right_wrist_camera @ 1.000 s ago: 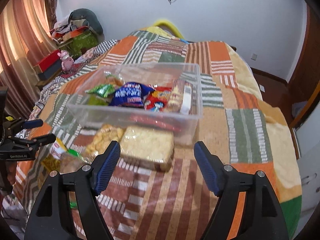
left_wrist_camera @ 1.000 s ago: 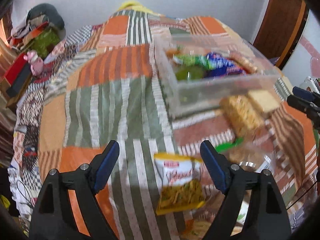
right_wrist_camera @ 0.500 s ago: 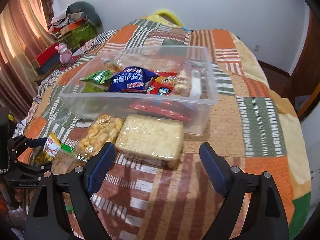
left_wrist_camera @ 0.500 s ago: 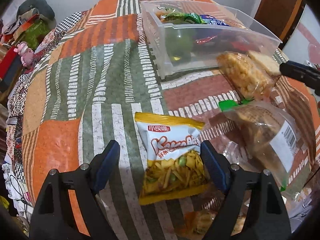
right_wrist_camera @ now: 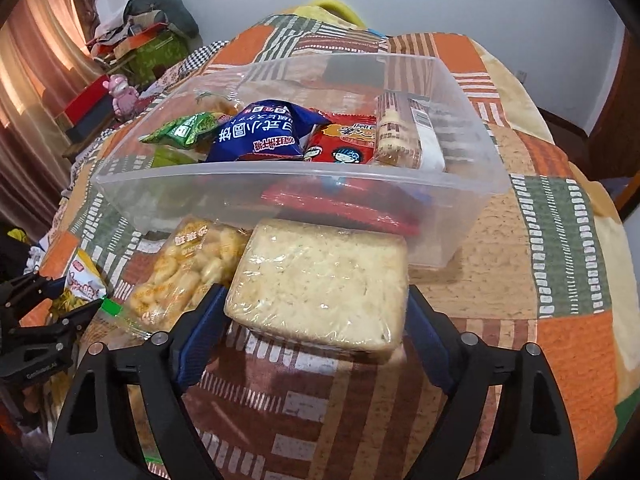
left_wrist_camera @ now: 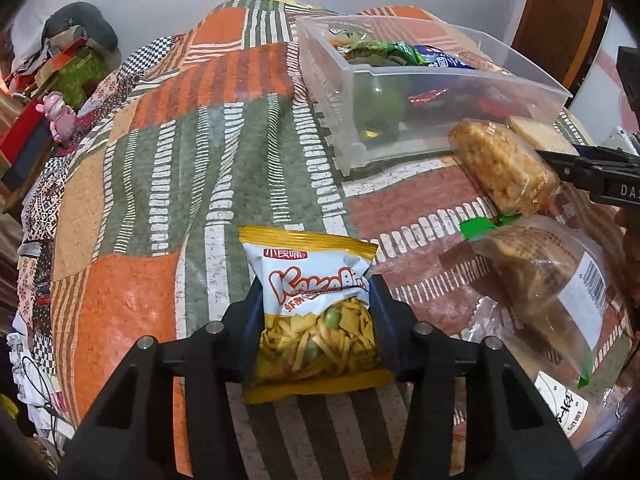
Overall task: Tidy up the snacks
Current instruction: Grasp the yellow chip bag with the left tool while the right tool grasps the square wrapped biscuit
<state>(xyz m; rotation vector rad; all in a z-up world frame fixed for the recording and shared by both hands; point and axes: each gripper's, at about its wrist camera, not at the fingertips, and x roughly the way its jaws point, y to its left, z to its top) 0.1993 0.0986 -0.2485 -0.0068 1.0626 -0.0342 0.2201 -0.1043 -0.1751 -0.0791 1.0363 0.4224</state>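
Note:
My left gripper (left_wrist_camera: 316,304) is shut on a yellow-and-white chips packet (left_wrist_camera: 312,300) that lies on the patchwork bedspread. My right gripper (right_wrist_camera: 316,312) has its blue pads on both sides of a wrapped pale square cake (right_wrist_camera: 320,284) and grips it in front of the clear plastic bin (right_wrist_camera: 280,184). The bin holds several snack packs, among them a blue bag (right_wrist_camera: 260,132). A bag of golden puffs (right_wrist_camera: 188,268) lies left of the cake; it also shows in the left wrist view (left_wrist_camera: 504,168).
A clear bag of brown biscuits with a green strip (left_wrist_camera: 548,280) lies right of the chips packet. The bin shows in the left wrist view (left_wrist_camera: 440,80). Clutter and a pink toy (right_wrist_camera: 120,92) sit beside the bed at far left. A wooden door (left_wrist_camera: 560,20) stands at right.
Both grippers moved forward and down and closed: the left onto the chips packet, the right onto the square cake. Both were open a second ago.

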